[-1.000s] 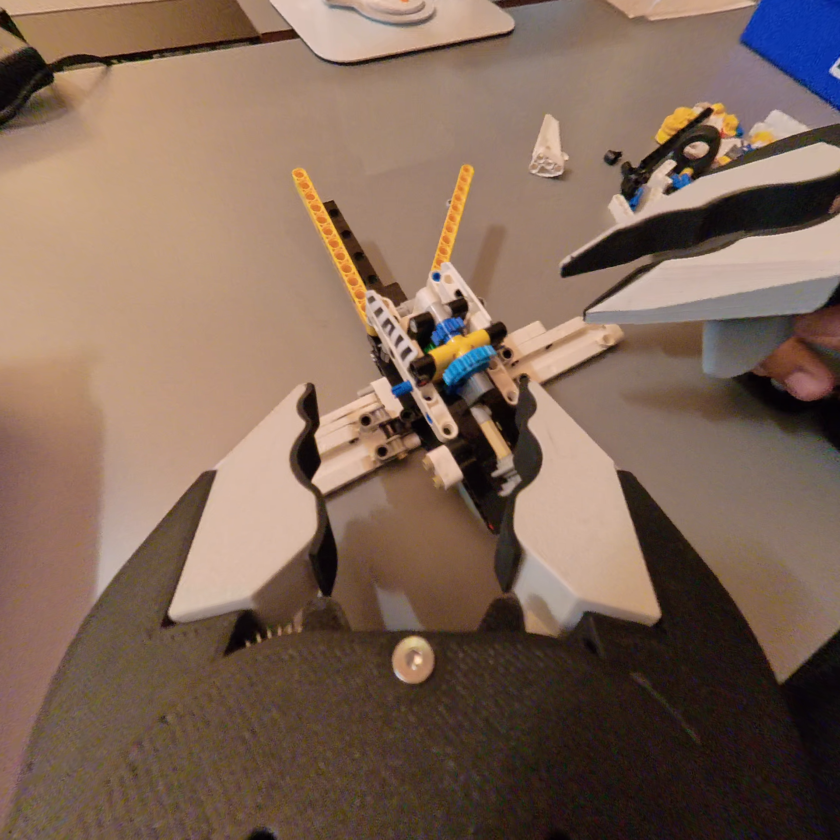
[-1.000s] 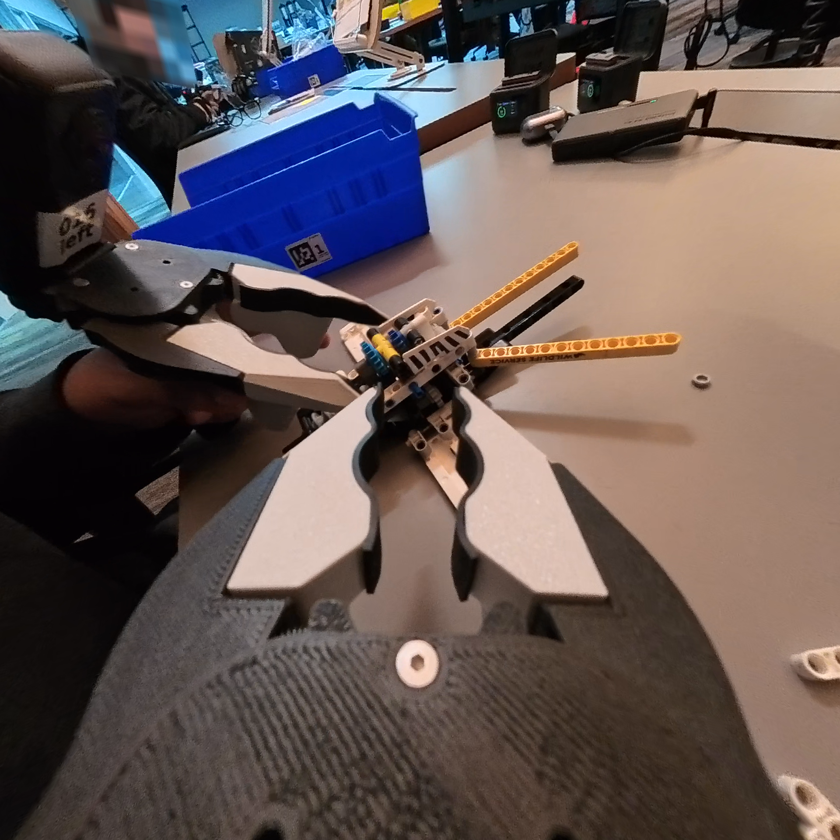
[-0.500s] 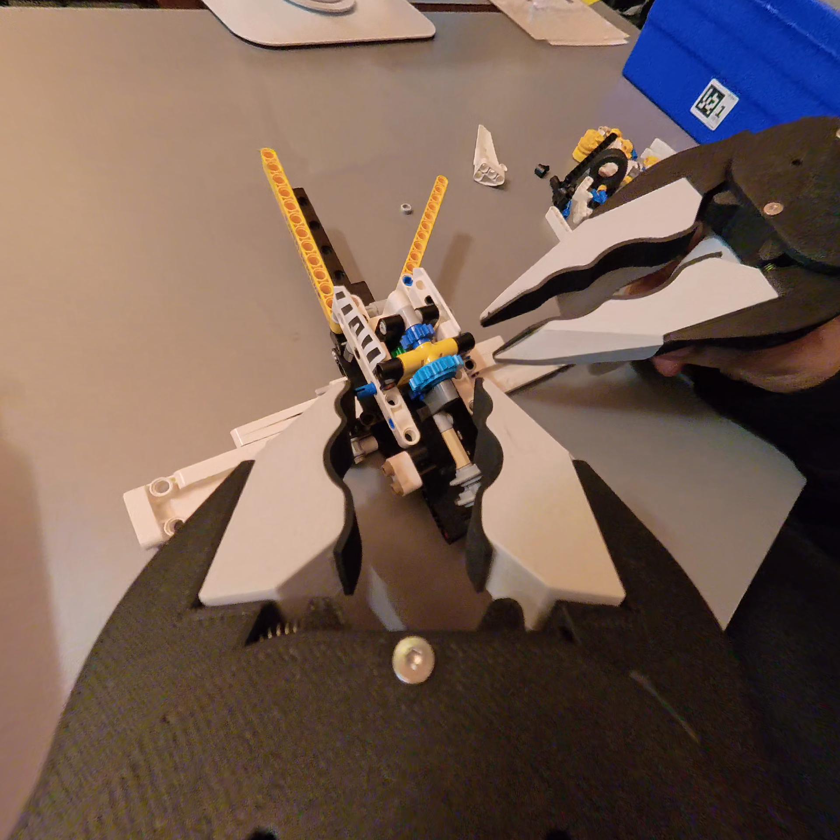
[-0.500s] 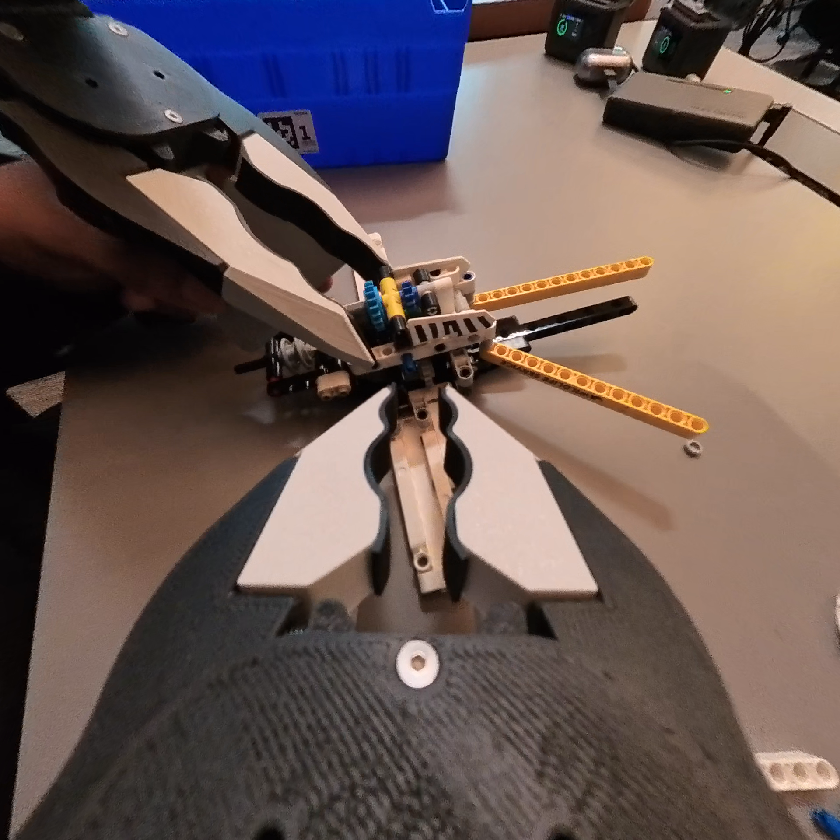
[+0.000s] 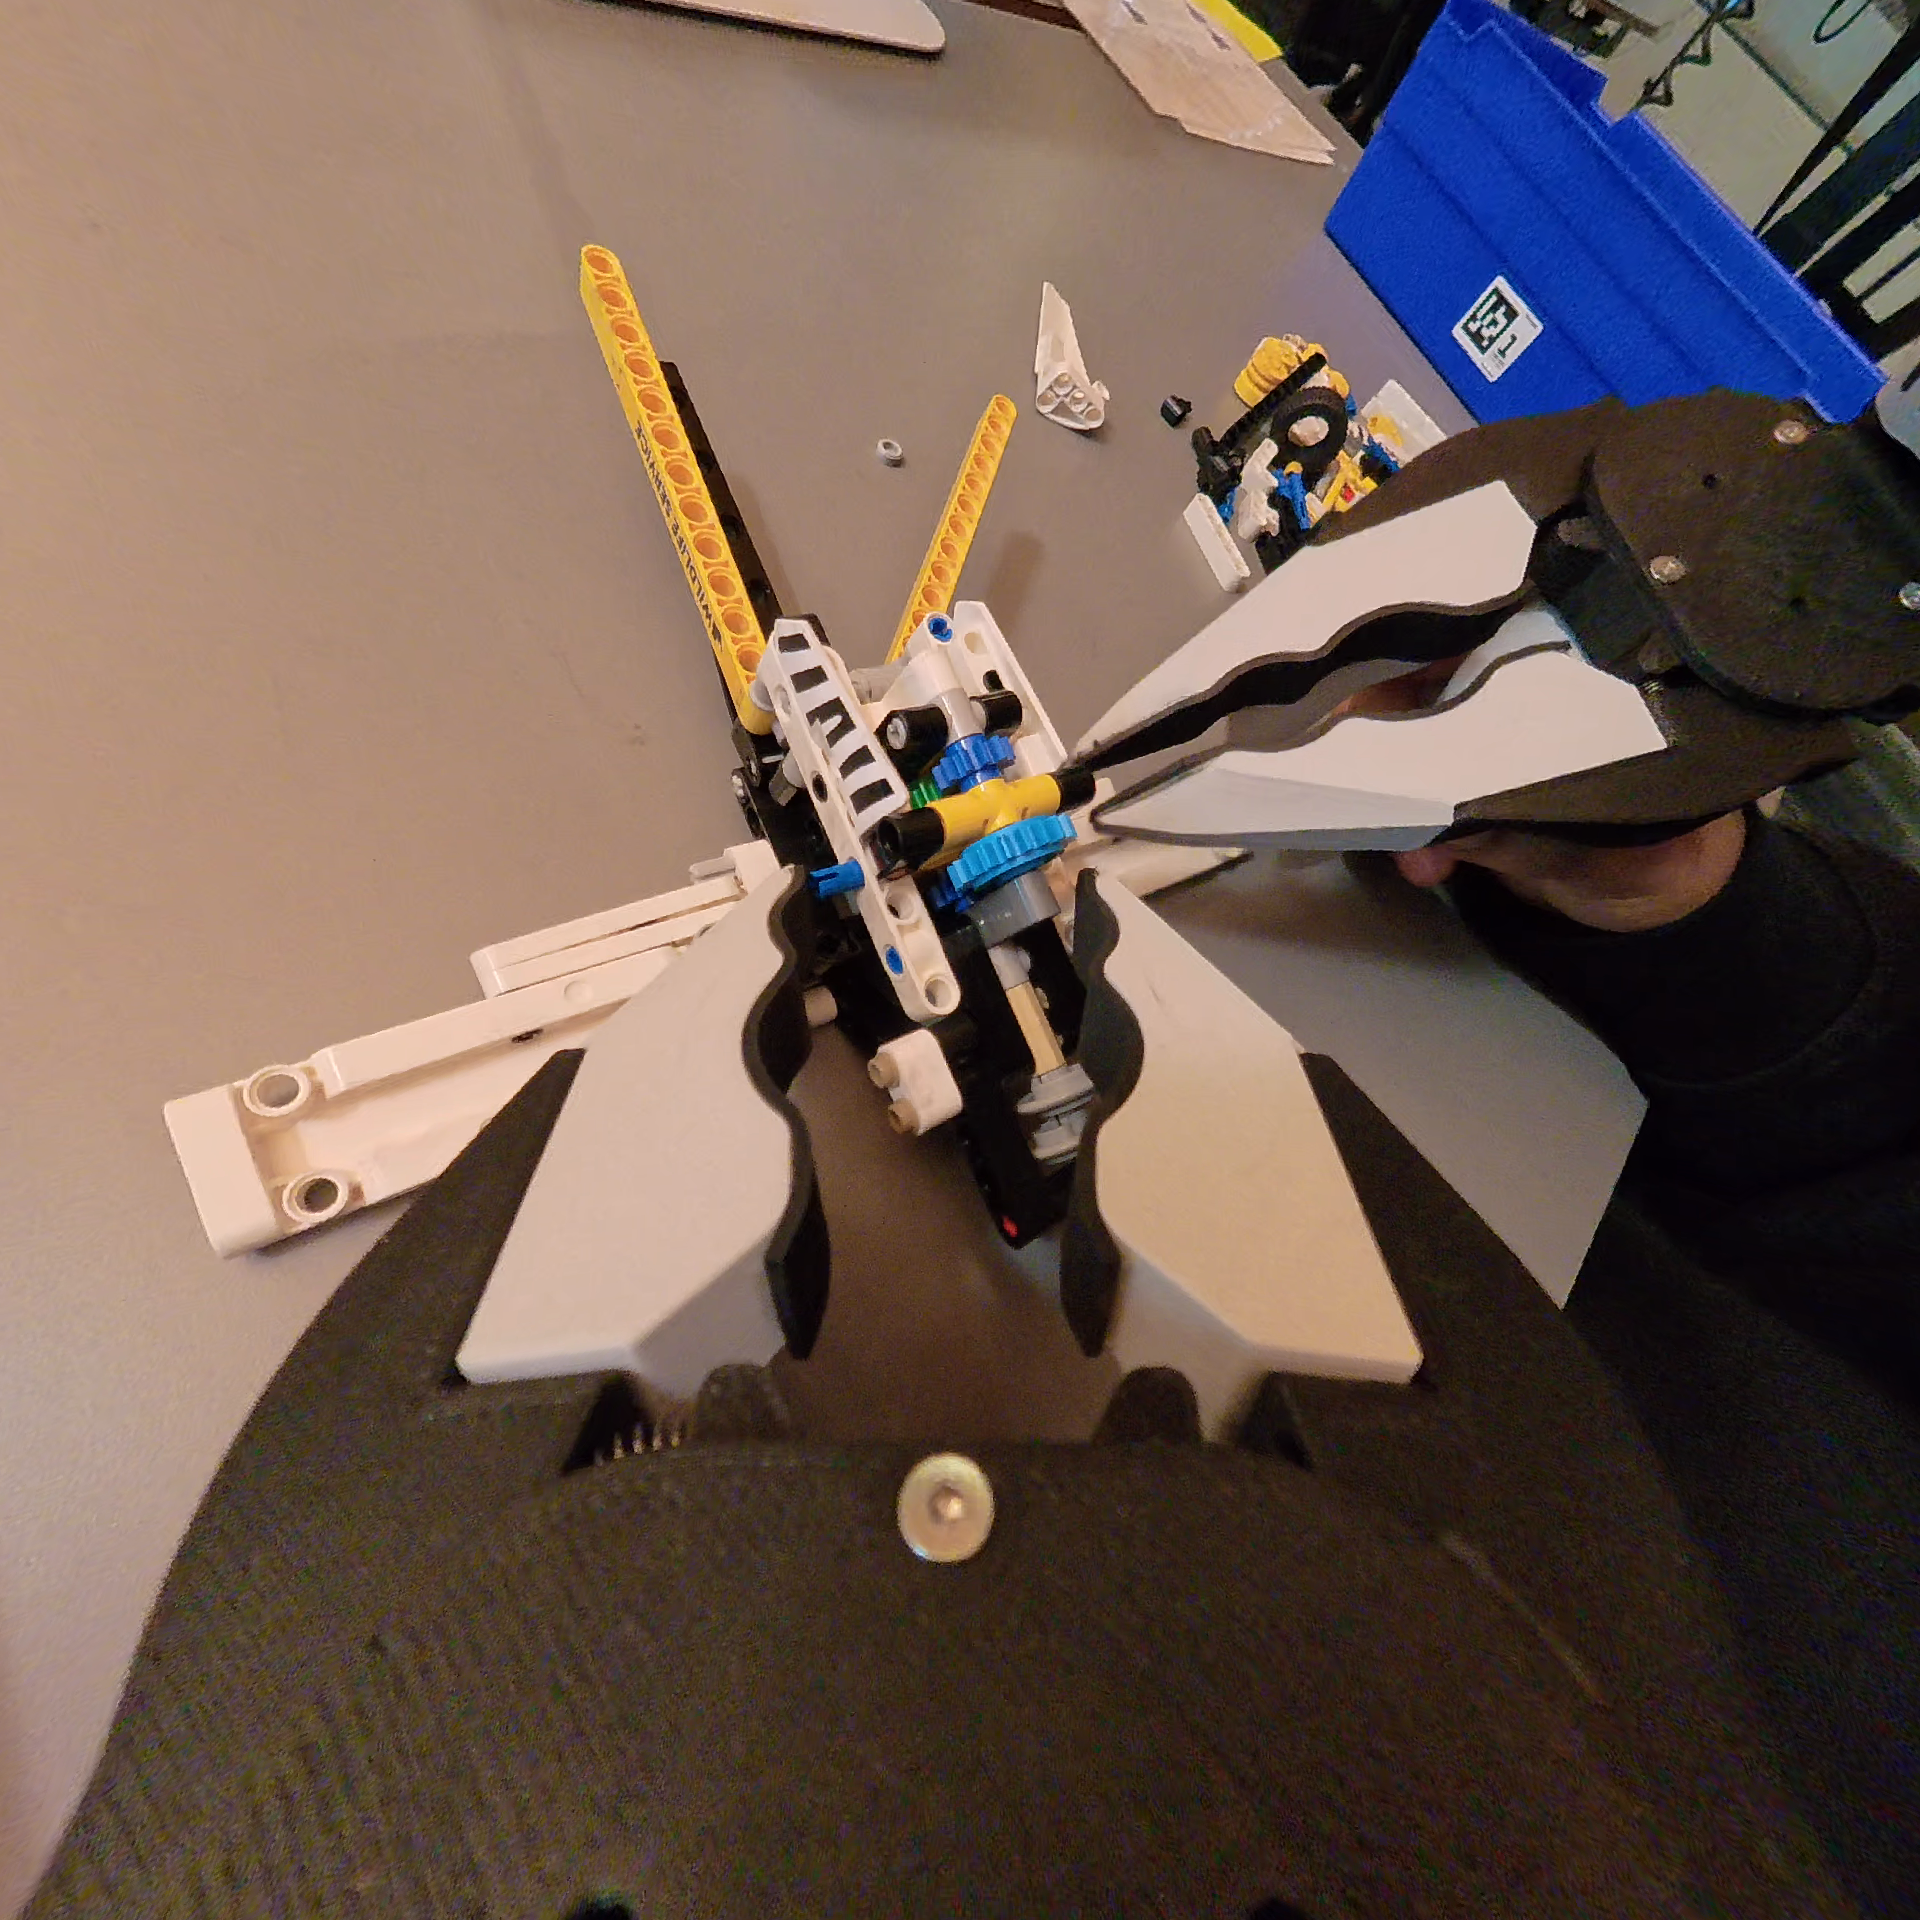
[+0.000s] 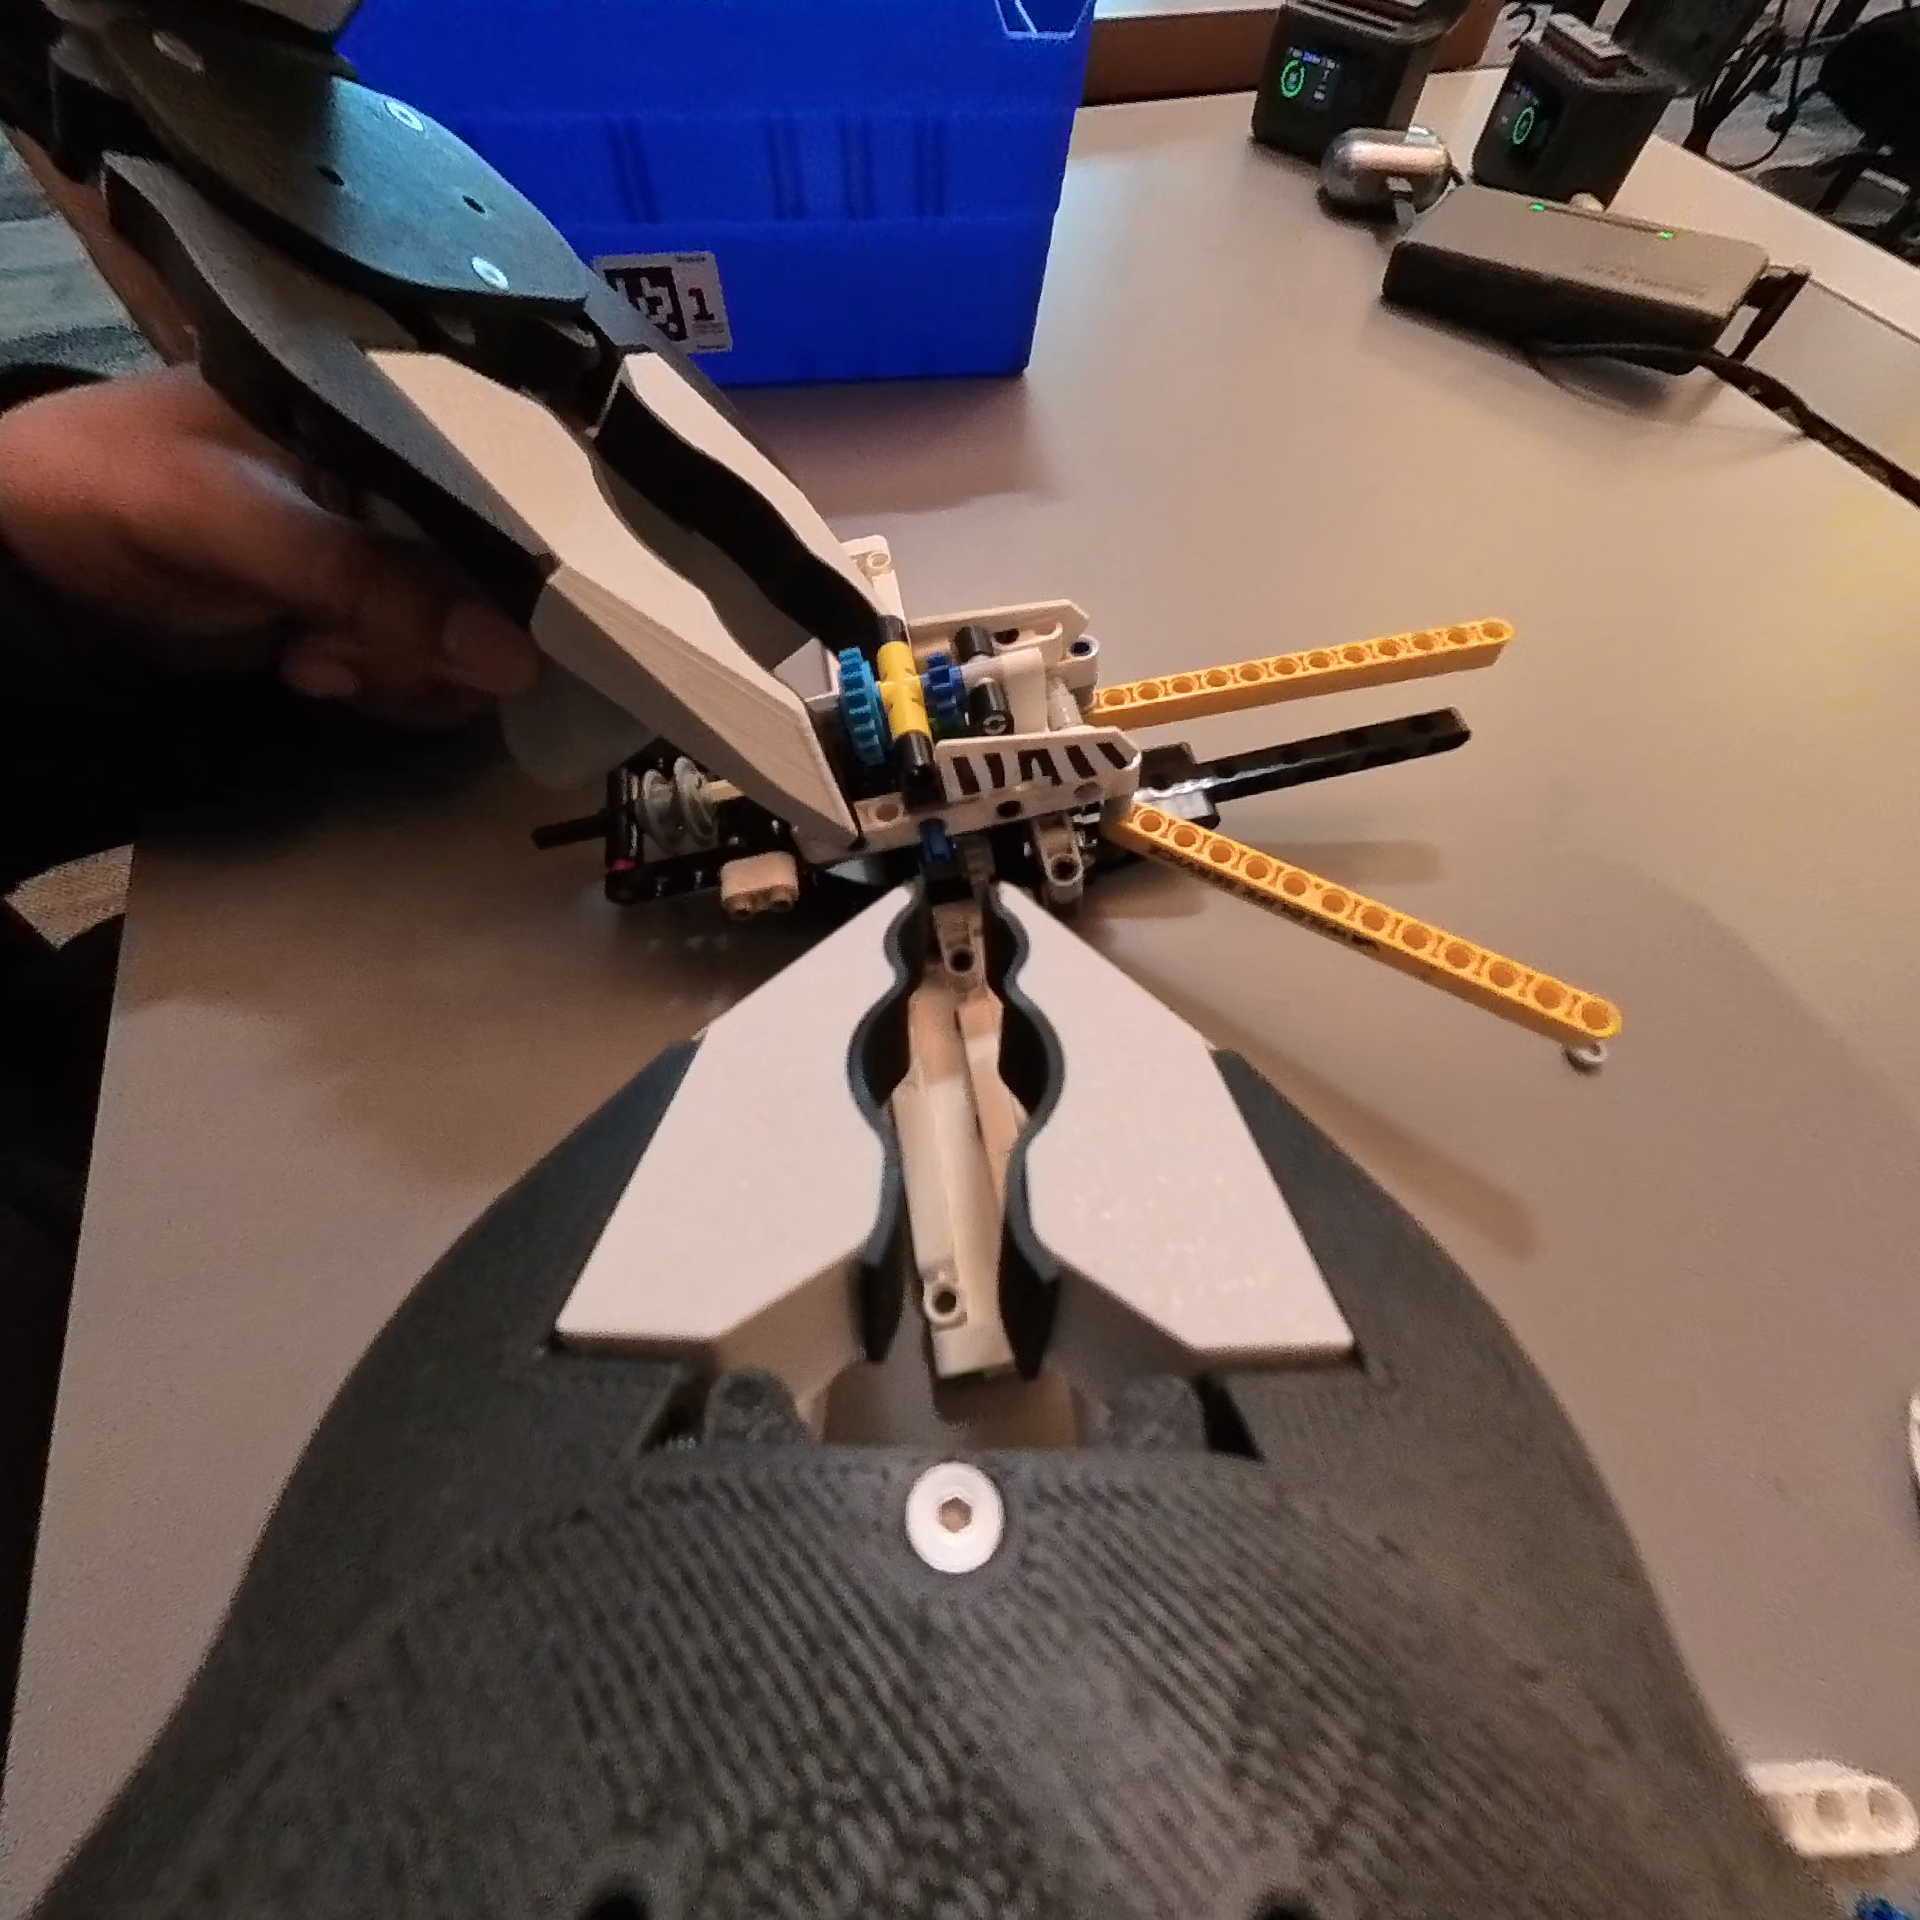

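1. Far left: a long white arm (image 5: 343, 1122) of the brick model (image 5: 904, 790), lying flat on the grey table (image 5: 260, 520) and reaching out sideways from the body.
2. Left of centre: two yellow beams (image 5: 665, 468) and a black one between them, fanned out from the model's far end, low over the table.
3. Centre: left gripper (image 5: 935, 914) pitched down over the near end of the model, fingers set partly apart with the black body between them and a pad pressed to each side. Blue gears and yellow cross-piece exposed on top, just past the fingertips.
4. Right of centre: right gripper (image 6: 961, 914) coming in level from the side, nearly closed, clamped on the model's other white arm (image 6: 956, 1143), which runs back between the fingers towards the palm.
5. Right: hand (image 6: 343, 613) wrapped under the left gripper's handle.
6. Far right: heap of loose parts (image 5: 1299, 447) and a blue bin (image 5: 1590, 229), well apart from both grippers.
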